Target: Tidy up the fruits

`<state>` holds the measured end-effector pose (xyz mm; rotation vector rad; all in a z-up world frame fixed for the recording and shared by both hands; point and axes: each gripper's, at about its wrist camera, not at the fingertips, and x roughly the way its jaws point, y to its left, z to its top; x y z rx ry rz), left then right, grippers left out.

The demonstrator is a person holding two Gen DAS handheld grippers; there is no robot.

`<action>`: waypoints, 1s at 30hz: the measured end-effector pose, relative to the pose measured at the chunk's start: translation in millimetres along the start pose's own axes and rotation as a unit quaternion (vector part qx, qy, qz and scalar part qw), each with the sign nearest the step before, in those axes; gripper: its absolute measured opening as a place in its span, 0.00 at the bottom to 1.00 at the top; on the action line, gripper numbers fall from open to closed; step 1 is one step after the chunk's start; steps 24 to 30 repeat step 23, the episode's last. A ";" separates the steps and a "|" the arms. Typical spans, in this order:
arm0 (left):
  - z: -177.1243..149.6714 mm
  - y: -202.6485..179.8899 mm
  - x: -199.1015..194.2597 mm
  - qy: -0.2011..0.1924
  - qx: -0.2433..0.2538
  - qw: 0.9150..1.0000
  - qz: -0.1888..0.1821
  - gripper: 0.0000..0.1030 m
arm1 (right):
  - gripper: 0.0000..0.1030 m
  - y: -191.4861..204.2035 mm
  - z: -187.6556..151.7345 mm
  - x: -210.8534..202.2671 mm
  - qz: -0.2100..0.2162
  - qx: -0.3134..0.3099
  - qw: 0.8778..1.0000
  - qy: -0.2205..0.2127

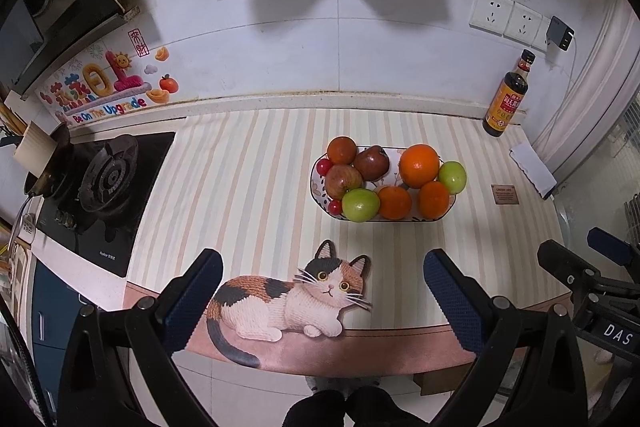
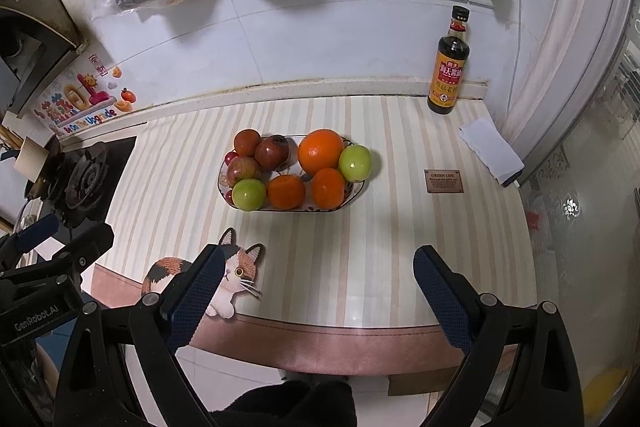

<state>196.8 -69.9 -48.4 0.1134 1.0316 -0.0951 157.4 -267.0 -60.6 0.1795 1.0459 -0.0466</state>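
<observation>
1. Kitchen setting: white tiled wall is backing a desk (image 1: 256, 187) that is wearing a striped cloth, with a gas hob (image 1: 108, 179) sitting at its left edge.
2. Fruits are all lying heaped in one oval patterned dish (image 2: 356, 191) toward the middle of the desk, nearer the back edge than the front. None is showing loose on the cloth.
3. Contents: a large orange (image 2: 320, 157), two smaller oranges in front of it, two green apples (image 2: 249, 194) at opposite ends, red apples and small red fruits crowding the left end. Colours are roughly clustering, reds left and oranges right; probably sorting, though that is a guess.
4. This layout is fitting both a gathered, finished dish and a full dish waiting to be sorted out; the pictures are not settling which.
5. Left gripper (image 1: 324, 291) is hovering over the front edge, jaws spread wide, holding nothing, above a cat-shaped mat (image 1: 288, 299).
6. Right gripper (image 2: 320, 287) is hovering likewise at the front edge, jaws wide and empty, both facing the dish as if staged for a reach.
7. Writing: wall sticker (image 1: 104, 95) is reading "Be On The Upgrade"; a small brown plaque (image 2: 444, 181) is reading "GREEN LIFE"; gripper bodies are showing "GenRobot.AI" and "DAS".
8. Dark sauce bottle (image 2: 448, 67) is standing at the back right corner; its Chinese label is too small to read.
</observation>
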 end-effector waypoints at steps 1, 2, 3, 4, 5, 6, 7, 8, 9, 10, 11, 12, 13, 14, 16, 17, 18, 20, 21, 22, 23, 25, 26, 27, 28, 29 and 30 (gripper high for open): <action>0.0 -0.5 0.2 0.000 0.001 1.000 0.000 1.00 | 0.94 -0.5 -0.1 -0.1 0.001 0.001 1.000 0.000; 0.2 -0.5 0.1 0.001 0.001 1.000 0.000 1.00 | 0.94 -1.1 0.0 -0.2 0.002 0.003 1.000 0.000; 0.3 -0.3 -0.2 0.001 0.001 1.000 -0.001 1.00 | 0.94 -1.7 0.4 -0.2 0.002 0.003 1.000 0.000; -0.2 -0.8 -0.2 -0.001 0.000 1.000 0.000 1.00 | 0.94 -2.2 0.5 -0.2 0.002 0.005 1.000 0.000; -0.2 -0.9 0.0 -0.001 0.000 1.000 0.000 1.00 | 0.94 -2.5 0.4 -0.4 0.003 0.006 1.000 0.000; -0.7 -0.8 0.2 -0.002 0.000 1.000 0.000 1.00 | 0.94 -2.6 0.2 -0.5 0.003 0.007 1.000 0.000; -1.4 -0.8 0.5 -0.003 0.000 1.000 -0.001 1.00 | 0.94 -2.6 0.4 -0.4 0.003 0.007 1.000 0.001; -1.5 -0.8 0.9 -0.002 0.000 1.000 -0.001 1.00 | 0.94 -2.4 0.4 -0.4 0.003 0.007 1.000 0.001; -1.6 -0.7 1.4 -0.002 0.000 1.000 -0.002 1.00 | 0.94 -2.2 -0.1 -0.4 0.005 0.008 1.000 0.002; -2.0 -0.7 1.1 -0.002 0.001 1.000 -0.002 1.00 | 0.94 -2.1 -0.2 -0.6 0.005 0.009 1.000 0.002; -2.9 -1.0 0.7 -0.001 0.001 1.000 -0.002 1.00 | 0.94 -2.3 -0.5 -0.8 0.005 0.009 1.000 0.002; -3.1 -0.9 0.8 -0.001 0.001 1.000 -0.002 1.00 | 0.94 -2.5 -0.5 -0.8 0.005 0.009 1.000 0.002; -3.1 -1.0 0.3 -0.001 0.001 1.000 -0.002 1.00 | 0.94 -2.5 -0.6 -1.0 0.006 0.009 1.000 0.002; -3.1 -1.0 0.4 -0.001 0.001 1.000 -0.003 1.00 | 0.94 -2.4 -0.3 -0.7 0.005 0.008 1.000 0.002; -3.5 -1.2 -0.1 -0.002 0.002 1.000 -0.002 1.00 | 0.94 -2.7 -0.8 -1.2 0.005 0.009 1.000 0.001; -3.6 -1.1 -0.3 -0.002 0.001 1.000 -0.003 1.00 | 0.94 -2.5 -1.4 -2.0 0.005 0.010 1.000 0.001; -3.6 -1.2 -0.2 -0.002 0.001 1.000 -0.003 1.00 | 0.94 -2.2 -1.8 -2.2 0.005 0.009 1.000 0.001; -4.0 -1.7 -1.3 -0.005 0.001 1.000 -0.002 1.00 | 0.94 -2.6 -1.4 -2.0 0.005 0.010 1.000 0.001; -4.1 -1.9 -2.0 -0.006 0.002 1.000 -0.002 1.00 | 0.94 -2.4 -1.9 -2.1 0.005 0.009 1.000 0.001; -4.1 -2.2 -2.9 -0.007 0.002 1.000 -0.002 1.00 | 0.94 -2.7 -2.1 -2.1 0.005 0.010 1.000 0.002; -4.1 -2.6 -3.9 -0.008 0.003 1.000 -0.002 1.00 | 0.94 -2.6 -1.5 -2.1 0.006 0.010 1.000 0.001; -4.1 -2.6 -3.9 -0.008 0.003 1.000 -0.002 1.00 | 0.94 -2.6 -1.5 -2.1 0.006 0.010 1.000 0.001; -4.1 -2.6 -3.9 -0.008 0.003 1.000 -0.002 1.00 | 0.94 -2.6 -1.5 -2.1 0.006 0.010 1.000 0.001; -4.1 -2.6 -3.9 -0.008 0.003 1.000 -0.002 1.00 | 0.94 -2.6 -1.5 -2.1 0.006 0.010 1.000 0.001; -4.1 -2.6 -3.9 -0.008 0.003 1.000 -0.002 1.00 | 0.94 -2.6 -1.5 -2.1 0.006 0.010 1.000 0.001; -4.1 -2.6 -3.9 -0.008 0.003 1.000 -0.002 1.00 | 0.94 -2.6 -1.5 -2.1 0.006 0.010 1.000 0.001; -4.1 -2.6 -3.9 -0.008 0.003 1.000 -0.002 1.00 | 0.94 -2.6 -1.5 -2.1 0.006 0.010 1.000 0.001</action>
